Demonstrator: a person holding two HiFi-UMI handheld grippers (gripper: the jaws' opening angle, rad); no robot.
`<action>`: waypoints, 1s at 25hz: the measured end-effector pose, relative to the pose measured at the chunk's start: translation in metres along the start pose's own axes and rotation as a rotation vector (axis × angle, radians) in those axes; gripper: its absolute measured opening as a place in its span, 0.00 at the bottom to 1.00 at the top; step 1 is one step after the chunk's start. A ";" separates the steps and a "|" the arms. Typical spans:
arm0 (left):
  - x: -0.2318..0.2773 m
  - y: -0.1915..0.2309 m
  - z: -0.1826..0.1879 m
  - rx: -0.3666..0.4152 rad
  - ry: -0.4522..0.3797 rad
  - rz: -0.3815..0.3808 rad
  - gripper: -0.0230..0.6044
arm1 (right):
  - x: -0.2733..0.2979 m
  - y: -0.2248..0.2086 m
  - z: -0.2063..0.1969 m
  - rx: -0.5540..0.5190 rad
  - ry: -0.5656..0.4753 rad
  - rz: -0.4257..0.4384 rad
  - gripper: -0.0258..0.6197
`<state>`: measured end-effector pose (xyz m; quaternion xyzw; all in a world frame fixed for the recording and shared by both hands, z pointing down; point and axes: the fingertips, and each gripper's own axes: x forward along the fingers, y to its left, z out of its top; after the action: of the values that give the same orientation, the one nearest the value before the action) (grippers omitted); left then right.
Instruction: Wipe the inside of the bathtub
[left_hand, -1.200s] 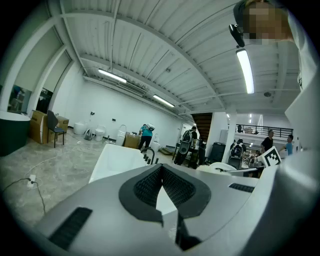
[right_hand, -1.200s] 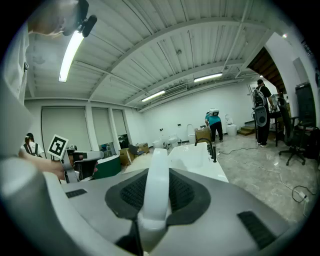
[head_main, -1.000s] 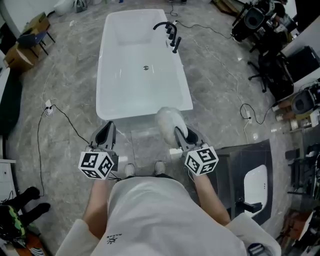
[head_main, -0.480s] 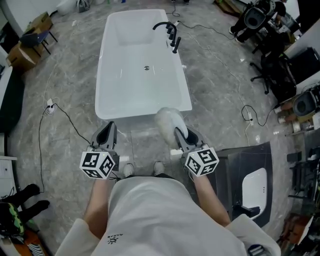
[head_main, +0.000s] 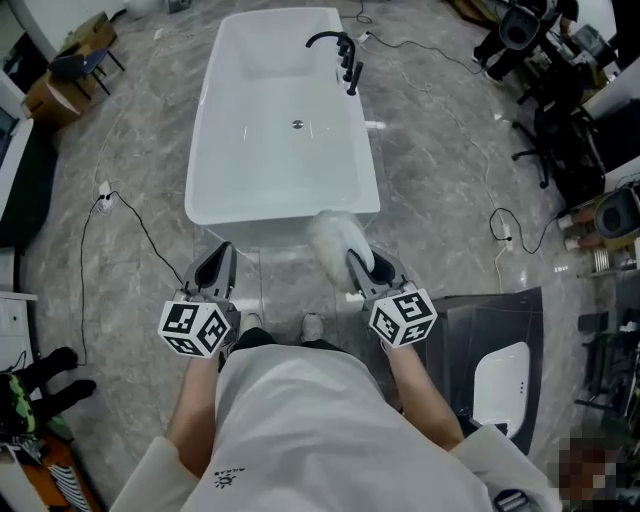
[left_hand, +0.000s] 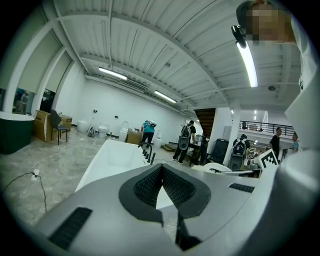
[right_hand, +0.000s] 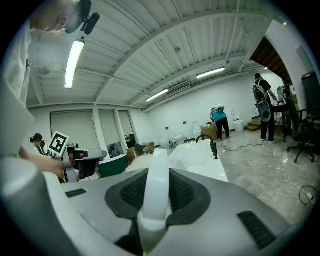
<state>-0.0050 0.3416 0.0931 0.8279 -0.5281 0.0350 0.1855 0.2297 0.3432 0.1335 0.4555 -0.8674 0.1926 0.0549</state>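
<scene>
Bathtub (head_main: 282, 175) now slightly farther off; right gripper (head_main: 361, 268) clamps duster (head_main: 333, 238), left gripper (head_main: 217, 262) closed, empty; wiping unstarted.

White rectangular bathtub (head_main: 270, 175), lengthwise, with a black faucet (head_main: 338, 50) on its far right rim and a drain (head_main: 296, 124) mid-floor. Fluffy white duster (head_main: 330, 238), handle clamped in the right gripper (head_main: 368, 268), just before the bathtub's near right corner

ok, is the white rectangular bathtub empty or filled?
Empty, by the head view: the white rectangular bathtub has its small dark drain showing plainly on the bare white floor, with no waterline and nothing lying inside.
</scene>
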 end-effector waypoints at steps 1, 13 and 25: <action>-0.001 -0.003 -0.003 -0.001 0.001 0.009 0.06 | -0.001 -0.002 -0.001 -0.002 0.003 0.009 0.19; 0.000 -0.012 -0.005 0.003 0.004 0.048 0.06 | -0.002 -0.009 -0.001 0.021 0.005 0.057 0.19; 0.048 0.023 -0.003 -0.010 0.023 0.014 0.06 | 0.040 -0.026 0.008 0.012 0.024 0.021 0.19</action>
<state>-0.0035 0.2927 0.1144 0.8228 -0.5320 0.0434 0.1953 0.2282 0.2966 0.1443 0.4444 -0.8703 0.2036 0.0604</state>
